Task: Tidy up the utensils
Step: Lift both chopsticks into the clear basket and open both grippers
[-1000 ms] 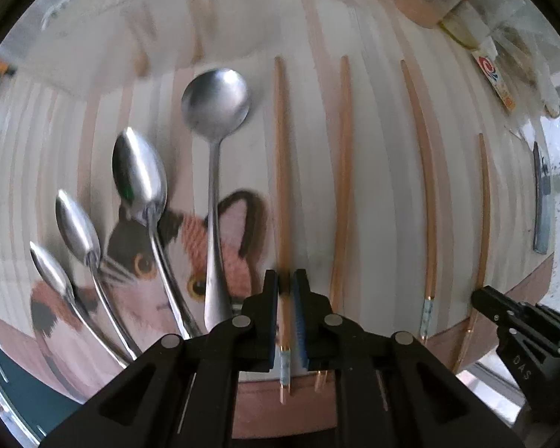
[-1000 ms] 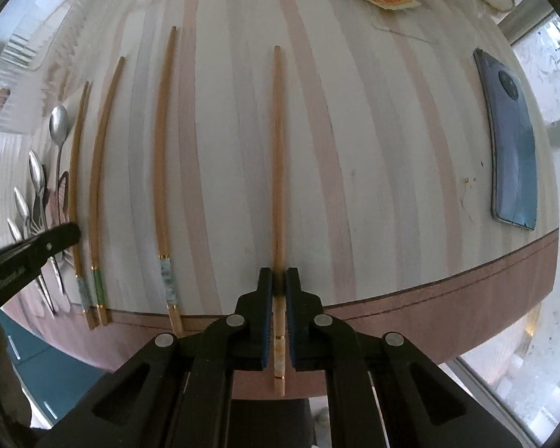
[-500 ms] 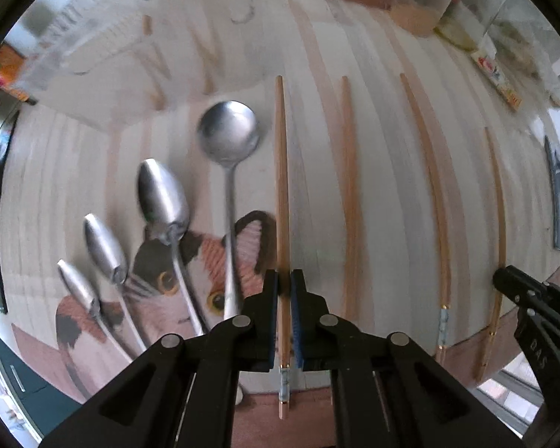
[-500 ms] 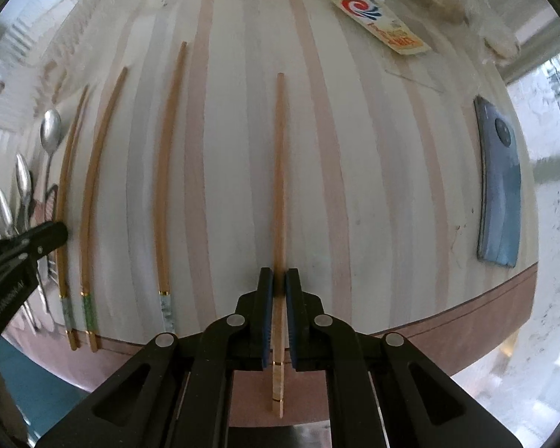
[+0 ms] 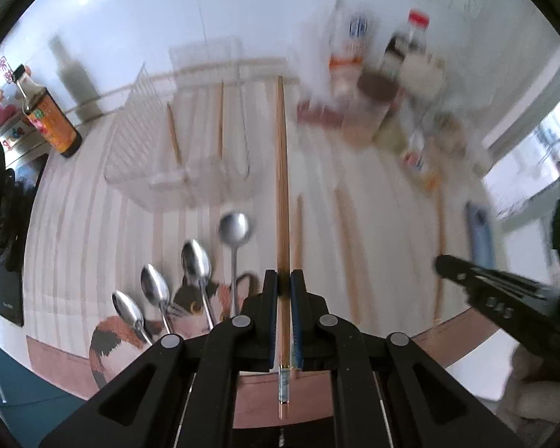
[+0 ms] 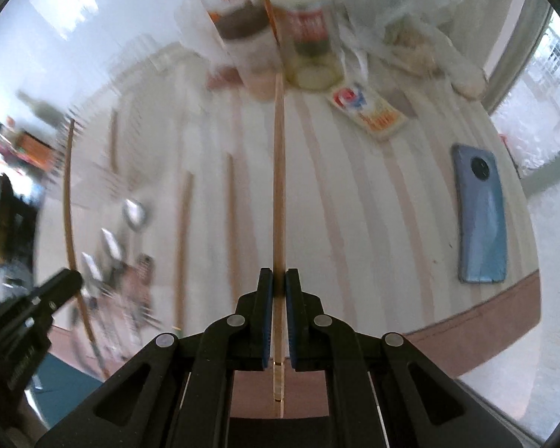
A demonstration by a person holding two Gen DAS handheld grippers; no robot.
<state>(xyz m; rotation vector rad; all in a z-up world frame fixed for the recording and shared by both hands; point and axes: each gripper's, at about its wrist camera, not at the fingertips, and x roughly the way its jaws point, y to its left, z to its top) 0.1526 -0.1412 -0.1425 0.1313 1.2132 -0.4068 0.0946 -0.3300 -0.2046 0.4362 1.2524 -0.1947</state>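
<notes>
both of my hands have come up off the bench since a second ago, and each chopstick has come up with them; earlier they lay flat on the striped cloth, now their far tips hang in the air.

my left tongs [image 5: 284, 287] are pressed together, pinching a chopstick [image 5: 282, 186] near its decorated end. my right tongs [image 6: 279, 287] are pinching another chopstick [image 6: 279, 186] the same way. two more chopsticks [image 6: 183, 246] lie on the bench [image 6: 373, 224] between my hands, and four spoons [image 5: 198, 261] lie in a row over the cat picture to the left. a phone [image 6: 481, 220] lies well off to the right.

i judge this to be the carrying step: two sticks are lifted and not yet put away. a wire rack [image 5: 175, 149] stands at the back left with a couple of sticks already in it, so that looks like the goal. next i need to swing both hands toward it, keep the grip firm so the thin sticks don't pivot, and steer the tips clear of the bottles [image 5: 388, 74] at the back.
</notes>
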